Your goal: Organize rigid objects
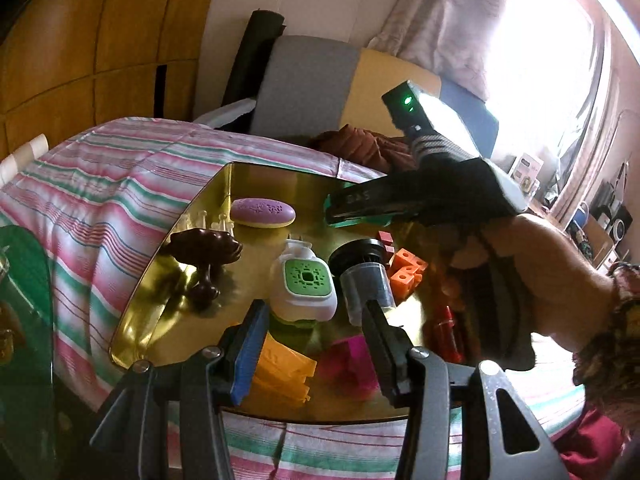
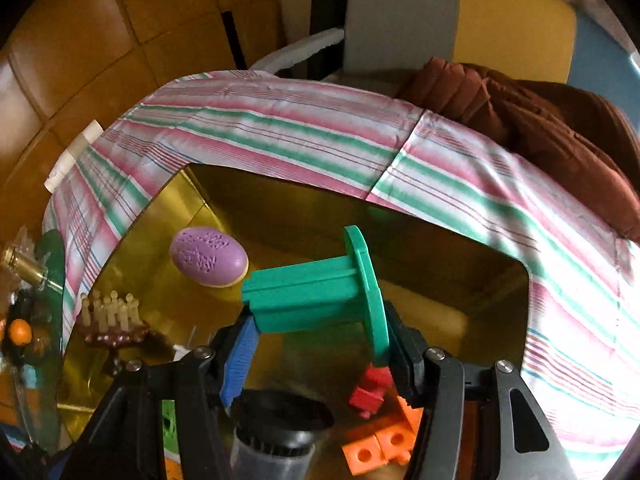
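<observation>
- While my right fingers (image 2: 320,328) are closed on the green spool (image 2: 316,292), holding it in the air above the gold tray (image 2: 460,288) that lies on the striped bed (image 2: 280,120), the grip looks lopsided: one finger bears on the end of the ribbed stem, the other on the thin flange.
- That flange edge is narrow and slick, so I judge the spool could pivot or pop out if I swing fast or loosen a little.
- If it drops, it falls among the pieces below: the red block (image 2: 370,392), the orange cubes (image 2: 380,446) and the black-capped jar (image 2: 280,432). It could scatter them or knock the jar over.
- The purple soap (image 2: 208,256) sits near the tray's far left corner, just beside the stem's free end. A careless sweep that way could shove it.
- My left fingers (image 1: 316,340) are spread wide and hold nothing, hovering low over the near edge of the tray with the white and green plug-in (image 1: 304,288) and the jar (image 1: 366,280) just ahead.
- Dropping that hand without care could tip the jar or push the yellow piece (image 1: 280,364) off the near edge.
- The tray rests on soft bedding, so hard pressing may tilt it and slide everything.
- The brown stand (image 1: 206,252) near the left edge looks top-heavy.
</observation>
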A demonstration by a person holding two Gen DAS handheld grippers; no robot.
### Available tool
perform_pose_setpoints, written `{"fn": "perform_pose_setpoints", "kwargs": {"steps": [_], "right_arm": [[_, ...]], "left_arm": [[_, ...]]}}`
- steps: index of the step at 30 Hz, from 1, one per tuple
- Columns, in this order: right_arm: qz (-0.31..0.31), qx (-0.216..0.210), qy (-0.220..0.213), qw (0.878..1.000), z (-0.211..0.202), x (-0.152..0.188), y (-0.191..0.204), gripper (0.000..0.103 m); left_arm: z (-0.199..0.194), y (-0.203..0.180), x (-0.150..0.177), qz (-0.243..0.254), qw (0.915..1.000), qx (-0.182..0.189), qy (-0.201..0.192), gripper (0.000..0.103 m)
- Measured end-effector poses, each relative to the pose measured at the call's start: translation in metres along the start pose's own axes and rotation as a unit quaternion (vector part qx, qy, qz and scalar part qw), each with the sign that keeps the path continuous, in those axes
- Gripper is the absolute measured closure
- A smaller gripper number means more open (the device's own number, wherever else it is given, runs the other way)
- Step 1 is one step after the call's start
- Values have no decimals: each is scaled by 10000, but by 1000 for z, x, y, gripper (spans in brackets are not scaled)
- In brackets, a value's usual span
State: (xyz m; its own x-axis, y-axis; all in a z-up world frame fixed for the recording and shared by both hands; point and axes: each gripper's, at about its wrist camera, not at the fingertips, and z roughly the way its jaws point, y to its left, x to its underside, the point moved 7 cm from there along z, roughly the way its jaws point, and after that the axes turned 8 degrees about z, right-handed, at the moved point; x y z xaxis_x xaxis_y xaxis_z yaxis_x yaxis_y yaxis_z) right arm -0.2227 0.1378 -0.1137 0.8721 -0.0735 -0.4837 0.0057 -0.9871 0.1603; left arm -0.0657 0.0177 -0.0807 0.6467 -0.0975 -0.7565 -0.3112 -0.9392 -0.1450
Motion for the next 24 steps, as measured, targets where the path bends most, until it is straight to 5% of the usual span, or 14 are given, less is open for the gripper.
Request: {"fn": "perform_pose_setpoints", "kwargs": {"steps": [9, 16, 24], "right_arm": [[78, -70, 128, 9999, 23, -2, 2, 43], [323, -328, -330, 9984, -11, -4, -6, 34], [424, -391, -250, 9980, -30, 21, -9, 33]], "left_arm": [[2, -4, 3, 57, 10000, 22, 65, 54], [4, -3, 3, 63, 9999, -63, 93, 54], [4, -1, 4, 23, 9997, -161, 157, 54]]}}
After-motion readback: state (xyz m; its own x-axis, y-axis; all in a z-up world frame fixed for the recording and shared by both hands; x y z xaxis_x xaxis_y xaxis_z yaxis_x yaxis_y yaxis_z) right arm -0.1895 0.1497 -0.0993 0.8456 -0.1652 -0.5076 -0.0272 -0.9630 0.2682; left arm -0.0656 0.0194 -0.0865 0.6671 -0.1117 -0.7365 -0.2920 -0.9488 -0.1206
